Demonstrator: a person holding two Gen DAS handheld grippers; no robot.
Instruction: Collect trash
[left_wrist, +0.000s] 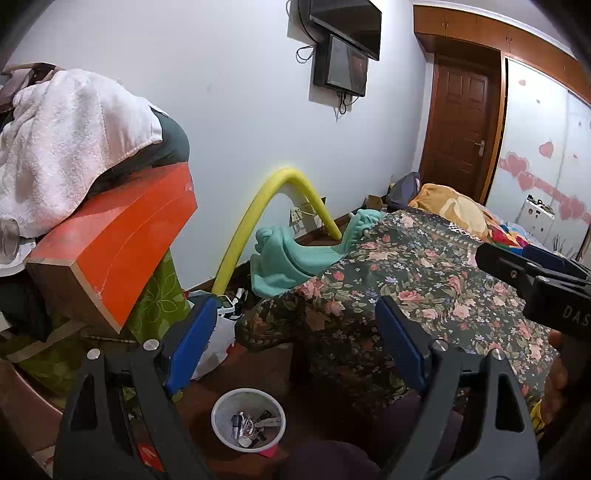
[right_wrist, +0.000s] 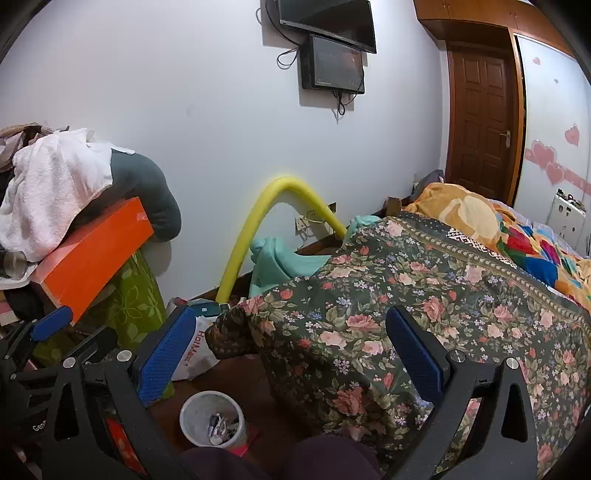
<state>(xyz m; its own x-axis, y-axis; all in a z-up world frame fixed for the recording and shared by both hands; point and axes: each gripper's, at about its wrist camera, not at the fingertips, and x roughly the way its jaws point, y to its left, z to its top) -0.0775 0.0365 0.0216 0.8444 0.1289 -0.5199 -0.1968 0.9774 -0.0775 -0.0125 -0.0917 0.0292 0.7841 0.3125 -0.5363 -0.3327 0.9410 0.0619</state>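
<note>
Both grippers hung in the air over the near corner of the bed, tipped downward, and neither held anything. The left gripper (left_wrist: 295, 347) had its blue pads spread wide, with only floral bedspread (left_wrist: 424, 295) and floor showing between them; the right gripper (right_wrist: 291, 350) stood just as wide and just as empty.

The small white bin (left_wrist: 248, 419) sat on the dark floor just off that corner of the bed, with a little litter already in its bottom. A white plastic bag (right_wrist: 195, 350) lay on the floor beyond it, beside the hanging edge of the bedspread.

I judged the bin light enough to tip if a finger struck its rim on the way down. Grabbing for the bag could snag the cloth instead, since the two lay so close. The orange box (left_wrist: 118, 243) leaned off the cluttered pile at the left, and a bump there looked likely to bring it down.
</note>
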